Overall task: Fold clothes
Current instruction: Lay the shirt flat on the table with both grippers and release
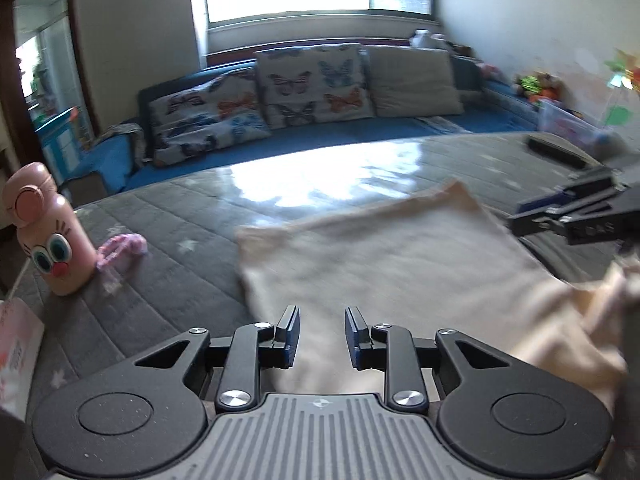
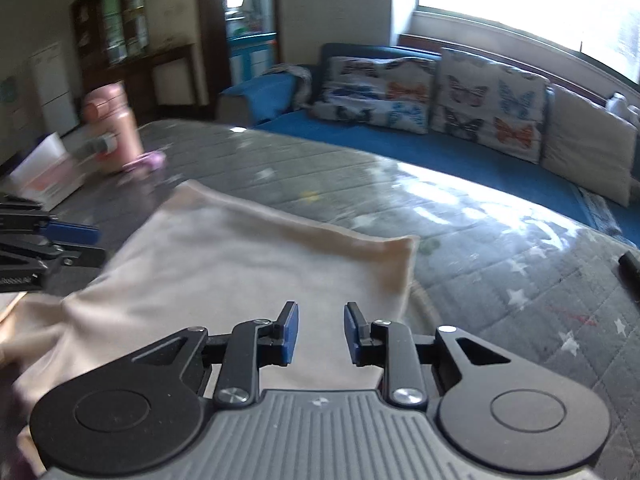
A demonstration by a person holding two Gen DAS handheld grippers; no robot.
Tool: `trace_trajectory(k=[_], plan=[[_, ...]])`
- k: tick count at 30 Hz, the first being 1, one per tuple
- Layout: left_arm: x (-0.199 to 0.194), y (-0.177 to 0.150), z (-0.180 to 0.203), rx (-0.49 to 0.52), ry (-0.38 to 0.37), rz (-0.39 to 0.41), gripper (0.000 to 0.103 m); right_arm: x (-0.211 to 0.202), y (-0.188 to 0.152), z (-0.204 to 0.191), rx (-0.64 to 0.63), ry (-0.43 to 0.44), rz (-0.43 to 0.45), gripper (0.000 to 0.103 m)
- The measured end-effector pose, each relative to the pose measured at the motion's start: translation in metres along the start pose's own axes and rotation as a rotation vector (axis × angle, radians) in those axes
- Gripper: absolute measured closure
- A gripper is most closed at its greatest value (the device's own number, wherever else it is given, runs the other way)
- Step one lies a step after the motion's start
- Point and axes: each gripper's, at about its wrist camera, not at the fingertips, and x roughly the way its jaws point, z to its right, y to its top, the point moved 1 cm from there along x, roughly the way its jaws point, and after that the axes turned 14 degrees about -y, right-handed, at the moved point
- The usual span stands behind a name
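Observation:
A beige garment lies partly folded and flat on the grey quilted mattress; it also shows in the right wrist view. Its near right part is bunched. My left gripper is open and empty just above the garment's near edge. My right gripper is open and empty above the garment's near edge. The right gripper shows at the right edge of the left wrist view. The left gripper shows at the left edge of the right wrist view.
A pink bottle with a cartoon face stands at the mattress's left, with a small purple item beside it. A white carton lies near them. A dark object lies far right. A blue sofa with butterfly cushions runs behind.

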Motion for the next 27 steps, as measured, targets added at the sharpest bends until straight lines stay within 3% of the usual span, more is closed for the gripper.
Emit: trace_trajectory(k=[10,16,20,21,22,24,26,27], plan=[[-0.045,-0.042,0.074,0.036,-0.154,0.033,0.062,-0.078,-0.052,-0.044,-0.102,0.176,0.005,0.067],[-0.042,-0.060,0.090,0.055,-0.173,0.008,0.060,-0.095,-0.082,-0.072,-0.159,0.243,-0.014,0.065],[-0.035,-0.070,0.101,0.118,-0.151,-0.005,0.060,-0.096,-0.095,-0.086,-0.198,0.203,-0.005,0.066],[-0.032,-0.071,0.102,0.126,-0.146,-0.011,0.062,-0.096,-0.097,-0.087,-0.196,0.194,-0.006,0.068],[-0.029,-0.073,0.102,0.127,-0.145,-0.015,0.071,-0.095,-0.099,-0.087,-0.190,0.191,-0.011,0.068],[-0.026,-0.076,0.100,0.124,-0.143,-0.020,0.090,-0.094,-0.102,-0.087,-0.181,0.181,-0.017,0.086],[-0.026,-0.078,0.100,0.120,-0.144,-0.015,0.096,-0.097,-0.104,-0.085,-0.181,0.159,-0.003,0.091],[-0.029,-0.078,0.100,0.120,-0.145,-0.008,0.099,-0.099,-0.104,-0.083,-0.181,0.151,0.006,0.098]])
